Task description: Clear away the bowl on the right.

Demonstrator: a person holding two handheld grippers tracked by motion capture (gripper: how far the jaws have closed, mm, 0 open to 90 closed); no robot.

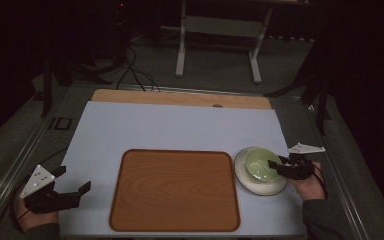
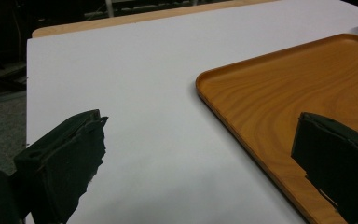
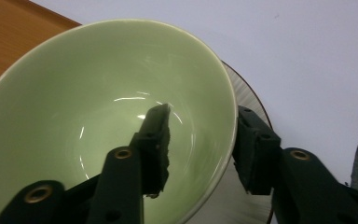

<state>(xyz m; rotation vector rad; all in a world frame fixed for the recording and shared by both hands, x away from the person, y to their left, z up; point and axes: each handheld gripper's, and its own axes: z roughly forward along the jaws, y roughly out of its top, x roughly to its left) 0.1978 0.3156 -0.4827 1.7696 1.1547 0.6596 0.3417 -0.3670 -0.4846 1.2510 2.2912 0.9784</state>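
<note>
The right gripper (image 3: 200, 144) straddles the green bowl's (image 3: 98, 93) rim, one jaw inside, one outside, not yet pinching, while the left gripper (image 1: 72, 182) hangs wide open beside the tray (image 1: 175, 190).

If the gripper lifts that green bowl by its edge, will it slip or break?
The green bowl looks glazed and shiny, so its rim may be slippery between the right gripper's fingers. It seems a hard ceramic, stiff but likely breakable if dropped. Held by one side only, it would probably tilt, and it might bump the plate beneath it.
</note>
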